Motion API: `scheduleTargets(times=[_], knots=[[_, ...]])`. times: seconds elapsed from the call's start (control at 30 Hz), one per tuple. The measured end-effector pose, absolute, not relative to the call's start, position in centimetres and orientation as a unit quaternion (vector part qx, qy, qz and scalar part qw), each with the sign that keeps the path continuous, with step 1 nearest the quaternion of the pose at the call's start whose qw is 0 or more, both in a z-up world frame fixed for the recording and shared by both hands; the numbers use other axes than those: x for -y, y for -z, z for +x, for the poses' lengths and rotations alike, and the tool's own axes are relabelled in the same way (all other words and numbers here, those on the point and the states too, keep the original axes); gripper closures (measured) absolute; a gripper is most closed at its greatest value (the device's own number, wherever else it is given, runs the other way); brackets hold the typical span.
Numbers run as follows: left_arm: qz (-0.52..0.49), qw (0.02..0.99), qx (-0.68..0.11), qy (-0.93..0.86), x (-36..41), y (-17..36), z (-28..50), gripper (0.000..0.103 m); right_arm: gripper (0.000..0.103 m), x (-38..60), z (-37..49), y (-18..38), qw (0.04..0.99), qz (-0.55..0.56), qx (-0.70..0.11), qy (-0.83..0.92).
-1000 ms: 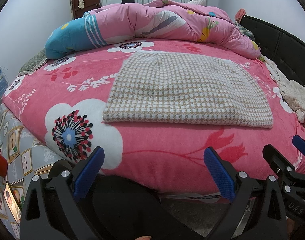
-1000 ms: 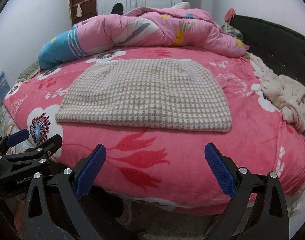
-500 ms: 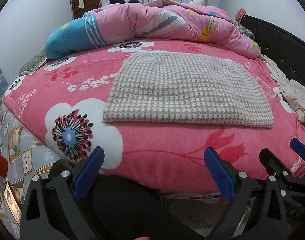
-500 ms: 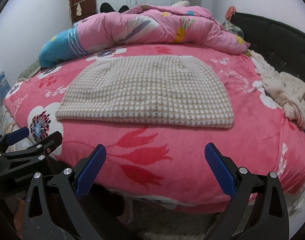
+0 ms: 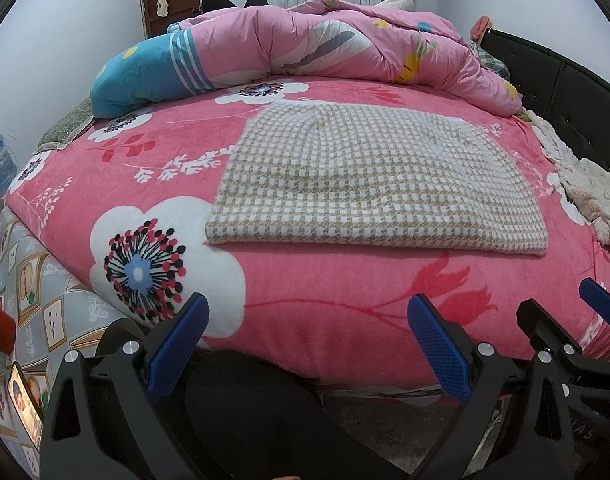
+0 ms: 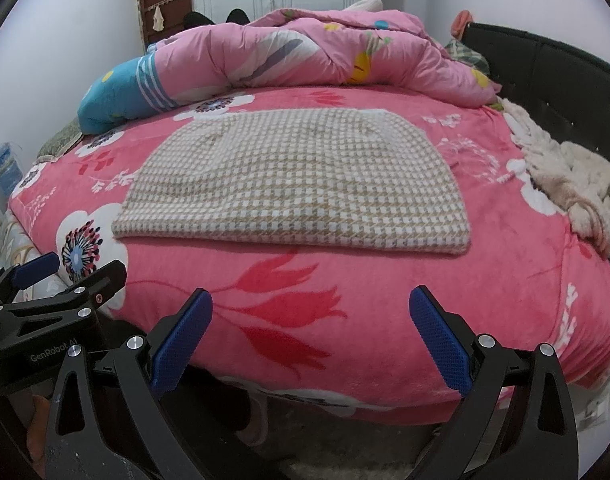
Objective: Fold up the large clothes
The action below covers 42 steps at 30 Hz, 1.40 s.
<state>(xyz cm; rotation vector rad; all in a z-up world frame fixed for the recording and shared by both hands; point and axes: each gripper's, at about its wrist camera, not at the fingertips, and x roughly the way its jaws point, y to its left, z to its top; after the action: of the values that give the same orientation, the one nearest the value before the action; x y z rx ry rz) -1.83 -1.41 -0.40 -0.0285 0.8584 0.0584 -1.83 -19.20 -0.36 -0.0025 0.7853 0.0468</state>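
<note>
A beige and white houndstooth garment (image 5: 369, 184) lies flat and folded into a rectangle in the middle of the pink flowered bed; it also shows in the right wrist view (image 6: 293, 188). My left gripper (image 5: 309, 336) is open and empty, held off the bed's near edge, well short of the garment. My right gripper (image 6: 311, 332) is open and empty, also off the near edge. Each gripper appears at the side of the other's view: the right one (image 5: 561, 320) and the left one (image 6: 65, 280).
A bunched pink and blue quilt (image 5: 305, 44) lies along the far side of the bed. A cream fleece cloth (image 6: 573, 176) lies at the right, by the black headboard (image 6: 553, 80). A patterned sheet (image 5: 21, 320) hangs at the left.
Both grippers have drawn back and down a little from the bed. The right gripper sits lower in the left wrist view. The garment has not moved.
</note>
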Motion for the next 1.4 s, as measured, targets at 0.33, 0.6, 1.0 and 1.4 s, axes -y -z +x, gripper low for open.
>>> scheduleTargets(times=[0.33,0.6,1.0,1.4], knots=[[-0.011,0.909,-0.415,-0.028,1.46,0.49,-1.99,0.005,0.008,19.18,-1.93,0.24,0.923,0.001,-0.384,-0.017],[-0.009,0.909,-0.416,-0.027,2.03,0.53,-2.04,0.005,0.008,19.11,-2.01,0.19,0.924,0.001,-0.382,-0.014],[-0.011,0.908,-0.418,-0.028,1.95,0.55,-1.98,0.005,0.008,19.1,-2.02,0.3,0.925,0.002,-0.381,-0.013],[-0.01,0.908,-0.417,-0.028,1.86,0.5,-1.95,0.005,0.008,19.0,-1.95,0.32,0.925,0.002,-0.38,-0.012]])
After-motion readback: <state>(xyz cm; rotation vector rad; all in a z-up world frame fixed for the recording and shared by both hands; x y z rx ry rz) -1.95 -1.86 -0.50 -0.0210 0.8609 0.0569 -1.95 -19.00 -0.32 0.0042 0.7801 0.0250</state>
